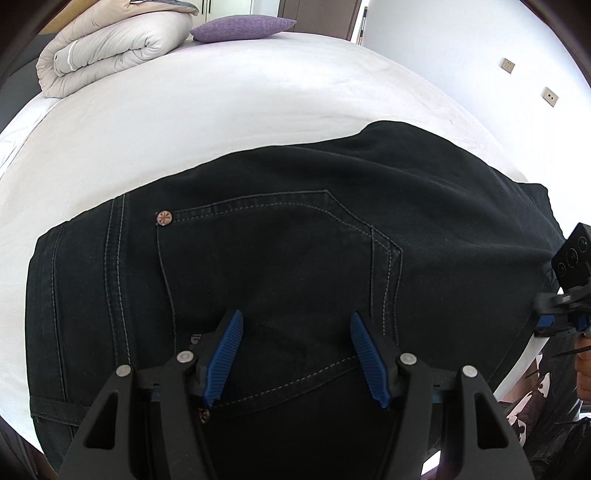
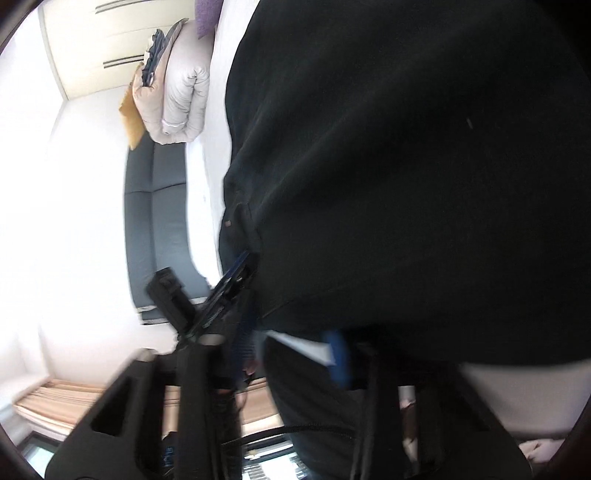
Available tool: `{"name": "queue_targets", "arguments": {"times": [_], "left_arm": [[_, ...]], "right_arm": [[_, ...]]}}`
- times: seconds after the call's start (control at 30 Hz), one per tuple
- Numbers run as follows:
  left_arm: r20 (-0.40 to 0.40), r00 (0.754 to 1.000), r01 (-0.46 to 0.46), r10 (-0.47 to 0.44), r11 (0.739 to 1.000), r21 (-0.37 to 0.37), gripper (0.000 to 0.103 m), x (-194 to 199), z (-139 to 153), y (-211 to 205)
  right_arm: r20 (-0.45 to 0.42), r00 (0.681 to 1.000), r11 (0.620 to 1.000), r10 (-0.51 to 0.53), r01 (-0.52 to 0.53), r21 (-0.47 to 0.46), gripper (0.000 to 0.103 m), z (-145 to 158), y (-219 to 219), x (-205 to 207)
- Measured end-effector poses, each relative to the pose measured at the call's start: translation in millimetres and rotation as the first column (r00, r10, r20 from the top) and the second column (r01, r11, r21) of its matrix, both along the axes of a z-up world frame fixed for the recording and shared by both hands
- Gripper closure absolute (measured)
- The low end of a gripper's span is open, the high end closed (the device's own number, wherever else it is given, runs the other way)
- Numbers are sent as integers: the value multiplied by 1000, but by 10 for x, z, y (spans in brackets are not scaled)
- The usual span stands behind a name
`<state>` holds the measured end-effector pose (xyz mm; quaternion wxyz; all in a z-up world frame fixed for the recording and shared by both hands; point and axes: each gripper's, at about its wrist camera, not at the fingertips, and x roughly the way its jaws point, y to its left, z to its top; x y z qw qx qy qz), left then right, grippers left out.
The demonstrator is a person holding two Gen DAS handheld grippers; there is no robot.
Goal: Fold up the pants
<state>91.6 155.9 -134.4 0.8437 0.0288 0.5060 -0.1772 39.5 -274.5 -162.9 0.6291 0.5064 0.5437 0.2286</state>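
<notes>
Dark denim pants (image 1: 280, 243) lie folded on the white bed (image 1: 221, 107), back pocket and a rivet facing up. My left gripper (image 1: 295, 325) is open and empty, its blue pads (image 1: 225, 354) apart just above the pocket area near the waistband. The right gripper shows at the right edge of the left wrist view (image 1: 569, 314), beside the pants' right end. In the blurred right wrist view the right gripper (image 2: 291, 343) has its blue pads (image 2: 340, 354) apart at the edge of the pants (image 2: 406, 166); the left gripper (image 2: 229, 280) shows beyond it.
A folded beige duvet (image 1: 110, 48) and a purple pillow (image 1: 243, 27) lie at the far end of the bed. A grey sofa (image 2: 155, 221) stands beside the bed. The bed's near right edge is close to the person's legs (image 1: 535, 413).
</notes>
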Motion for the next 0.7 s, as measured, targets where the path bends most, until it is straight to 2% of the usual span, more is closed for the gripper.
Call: {"name": "queue_targets", "arguments": {"times": [0.03,0.1,0.23,0.37,0.47,0.57,0.7], "left_arm": [[1,1000,1,-1,1000,2,39,-12,5,-12],[3,1000,6,-6,1000,6,39,-29,-1,-29],[5,1000,16,-16,1000,12,40,-45,4,-2],[11,1000,13,-13,1000,7,40,-63,2,-10],[12,1000,9,-9,1000,8,40,-61,1,-21],[12,1000,6,-6,1000,5,40,-56,-1,-26],[14,1000,4,-4,1000,7,40,-60,-8,-16]], "right_arm": [[-5,1000,1000,1,-1,-27,98,-35,11,8],[0,1000,999,12,-12,-43,99,-87,-12,10],[37,998,994,47,-43,-96,100,-6,1,-165],[26,999,999,20,-19,-47,103,-149,-62,-298],[74,997,999,14,-10,-47,102,-83,-64,-315],[96,995,998,-38,42,-40,100,58,-212,-328],[75,984,987,-162,162,-2,98,129,-574,-329]]}}
